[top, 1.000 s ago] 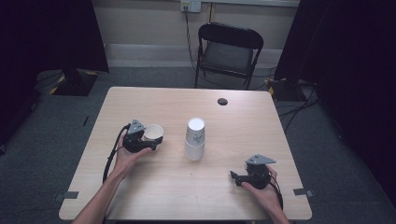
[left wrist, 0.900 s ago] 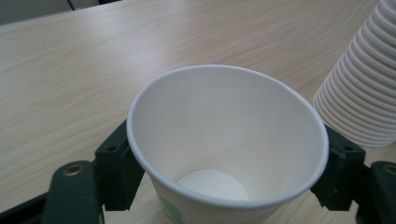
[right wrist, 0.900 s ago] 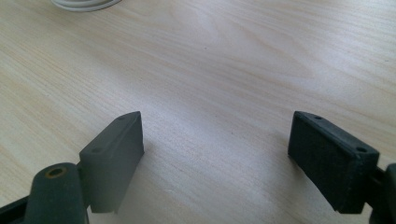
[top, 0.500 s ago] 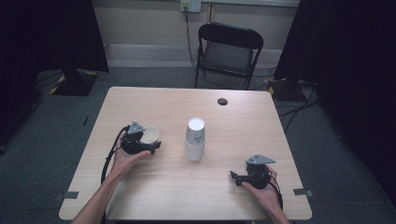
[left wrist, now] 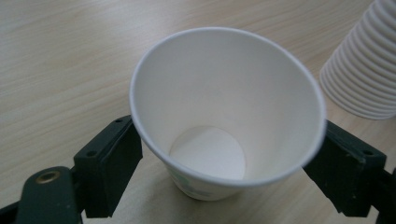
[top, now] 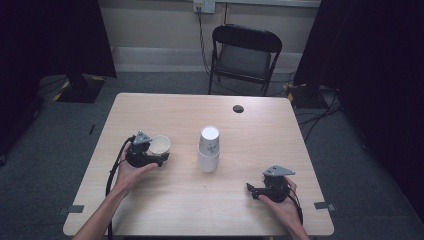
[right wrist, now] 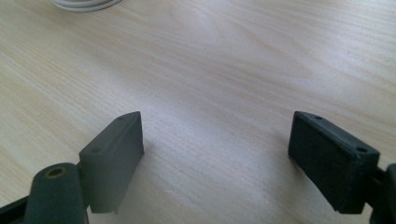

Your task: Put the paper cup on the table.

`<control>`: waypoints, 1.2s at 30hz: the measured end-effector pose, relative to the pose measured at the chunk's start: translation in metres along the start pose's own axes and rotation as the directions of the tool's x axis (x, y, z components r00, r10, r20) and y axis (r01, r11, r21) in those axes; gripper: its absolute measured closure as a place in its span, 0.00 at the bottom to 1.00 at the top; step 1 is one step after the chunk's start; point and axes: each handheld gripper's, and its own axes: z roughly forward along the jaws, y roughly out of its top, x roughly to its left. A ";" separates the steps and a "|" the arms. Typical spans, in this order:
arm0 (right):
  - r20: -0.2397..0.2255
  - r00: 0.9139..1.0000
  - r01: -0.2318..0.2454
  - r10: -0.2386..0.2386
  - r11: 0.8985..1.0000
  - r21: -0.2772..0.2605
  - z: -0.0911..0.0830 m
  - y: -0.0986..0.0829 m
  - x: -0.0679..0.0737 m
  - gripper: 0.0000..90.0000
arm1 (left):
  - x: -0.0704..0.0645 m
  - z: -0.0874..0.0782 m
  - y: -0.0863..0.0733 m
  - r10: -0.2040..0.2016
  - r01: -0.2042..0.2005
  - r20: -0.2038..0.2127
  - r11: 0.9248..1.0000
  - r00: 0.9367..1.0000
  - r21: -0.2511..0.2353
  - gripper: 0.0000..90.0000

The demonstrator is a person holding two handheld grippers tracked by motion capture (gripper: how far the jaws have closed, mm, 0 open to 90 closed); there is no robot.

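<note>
Little moved since before, left gripper (left wrist: 224, 154) jaws clasp plain white paper cup (left wrist: 224, 107), right gripper (right wrist: 215, 158) jaws wide, empty

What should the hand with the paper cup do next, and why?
Probably set the single cup upright on the table and open the left claw. Its jaws sit against the cup's sides, clear of the upside-down cup stack; the right claw rests open.

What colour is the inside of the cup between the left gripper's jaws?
Plain white, clearest in the left gripper view: cup.
</note>
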 end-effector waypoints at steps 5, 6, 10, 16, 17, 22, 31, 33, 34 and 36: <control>0.000 1.000 0.000 0.000 1.000 0.000 0.000 0.000 0.000 0.20 | -0.001 -0.013 -0.005 -0.007 0.007 -0.017 1.000 1.000 -0.025 0.18; 0.000 1.000 0.000 0.000 1.000 0.000 0.000 0.000 0.000 0.20 | 0.000 -0.015 -0.007 -0.013 0.012 -0.014 1.000 1.000 -0.028 0.18; -0.001 1.000 0.000 0.000 1.000 0.000 0.000 0.000 0.000 0.20 | 0.002 -0.025 -0.014 -0.028 0.027 -0.018 0.999 0.999 -0.021 0.18; 0.001 1.000 -0.002 0.002 1.000 0.000 0.001 0.001 0.000 0.20 | -0.003 -0.047 -0.021 0.004 -0.003 -0.064 1.000 0.998 0.010 0.18; 0.001 1.000 -0.002 0.002 1.000 0.000 0.001 0.001 0.000 0.20 | -0.004 -0.050 -0.022 0.009 -0.008 -0.068 1.000 0.998 0.011 0.18; 0.002 1.000 -0.002 0.002 1.000 0.000 0.001 0.001 0.000 0.20 | -0.004 -0.072 -0.032 0.057 -0.057 -0.099 0.998 0.993 0.000 0.18; 0.005 1.000 -0.005 0.005 1.000 0.002 0.002 0.002 0.000 0.20 | -0.002 -0.085 -0.059 0.053 -0.040 -0.143 0.995 0.988 0.093 0.18; 0.005 1.000 -0.006 0.006 1.000 0.002 0.002 0.002 0.000 0.20 | -0.003 -0.086 -0.068 0.030 -0.010 -0.161 0.992 0.986 0.124 0.21; 0.006 1.000 -0.006 0.006 1.000 0.002 0.002 0.002 0.000 0.20 | -0.004 -0.087 -0.073 0.021 0.000 -0.159 0.991 0.987 0.131 0.21; 0.005 1.000 -0.006 0.006 1.000 0.002 0.002 0.002 0.000 0.20 | -0.004 -0.087 -0.082 0.018 0.006 -0.152 0.987 0.988 0.160 0.21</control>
